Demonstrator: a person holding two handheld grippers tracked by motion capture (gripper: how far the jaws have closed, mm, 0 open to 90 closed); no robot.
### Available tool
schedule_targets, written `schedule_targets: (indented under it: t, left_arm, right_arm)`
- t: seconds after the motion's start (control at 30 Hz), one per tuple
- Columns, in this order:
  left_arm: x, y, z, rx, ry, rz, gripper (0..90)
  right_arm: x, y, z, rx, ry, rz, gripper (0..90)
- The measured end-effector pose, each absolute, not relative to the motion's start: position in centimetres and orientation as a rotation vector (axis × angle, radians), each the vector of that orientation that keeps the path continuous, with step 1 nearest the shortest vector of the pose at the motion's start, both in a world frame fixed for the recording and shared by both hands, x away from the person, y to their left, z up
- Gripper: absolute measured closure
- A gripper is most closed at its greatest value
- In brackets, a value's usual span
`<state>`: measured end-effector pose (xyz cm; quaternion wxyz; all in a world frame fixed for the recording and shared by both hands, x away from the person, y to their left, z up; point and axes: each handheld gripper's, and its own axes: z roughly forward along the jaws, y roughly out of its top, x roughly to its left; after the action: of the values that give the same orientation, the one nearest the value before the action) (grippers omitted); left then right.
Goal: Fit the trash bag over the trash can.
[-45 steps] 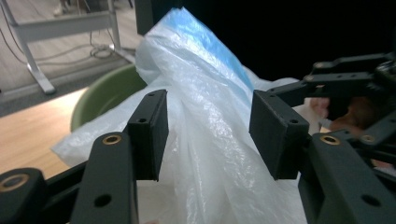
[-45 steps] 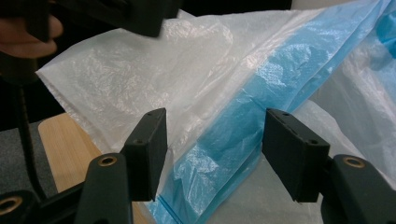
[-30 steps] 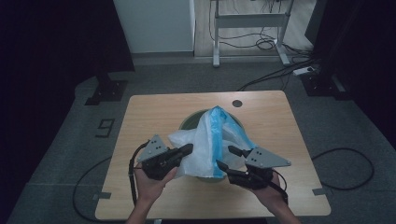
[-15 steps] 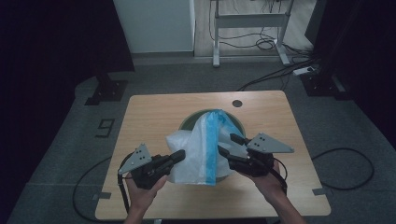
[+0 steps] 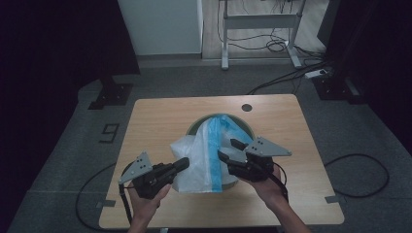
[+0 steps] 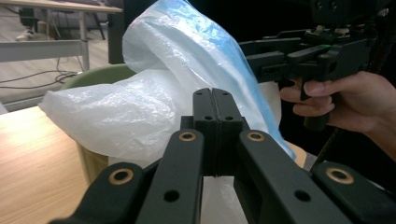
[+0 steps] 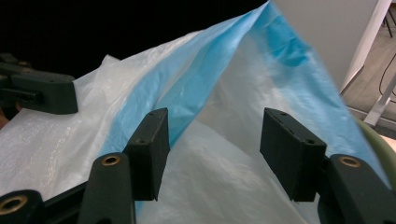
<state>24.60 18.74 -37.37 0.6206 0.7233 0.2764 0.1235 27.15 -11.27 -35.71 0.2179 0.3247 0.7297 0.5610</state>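
A white plastic bag (image 5: pixel 201 158) with a blue stripe rises out of a round green bin (image 5: pixel 247 127) in the middle of the table. My left gripper (image 5: pixel 183 164) is at the bag's near left edge. Its jaws are shut (image 6: pixel 215 100) and seem to pinch the thin white film (image 6: pixel 154 107). On the bag's right side my right gripper (image 5: pixel 227 148) stands open. In the right gripper view its jaws (image 7: pixel 217 135) straddle the bag's mouth (image 7: pixel 224 158), the left pad (image 7: pixel 149 144) close to the blue fold, without pressing on it.
The wooden table (image 5: pixel 155 121) has a small round hole (image 5: pixel 247 107) near its far edge. The green bin's rim (image 6: pixel 98 77) shows behind the bag. Beyond the table are a dark floor, cables and a desk frame (image 5: pixel 260 22).
My left gripper has drawn back to the left and toward the near edge, pulling the white film out wider. My right gripper has shifted slightly up and away along the blue stripe.
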Motion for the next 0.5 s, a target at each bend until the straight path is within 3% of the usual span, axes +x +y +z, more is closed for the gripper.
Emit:
schedule_targets:
  t: [0.27, 0.33, 0.5]
  left_arm:
    - [24.7, 18.3, -37.4, 1.665, 0.63, 0.276, 89.8]
    - [24.7, 18.4, -37.5, 1.66, 0.632, 0.278, 89.7]
    - [24.8, 18.5, -37.6, 1.641, 0.647, 0.29, 89.8]
  right_arm:
    - [27.2, -9.8, -36.1, 0.876, 2.059, 1.557, 41.6]
    - [27.3, -9.8, -36.2, 0.875, 2.067, 1.558, 49.1]
    - [27.4, -9.8, -36.4, 0.837, 2.092, 1.602, 78.1]
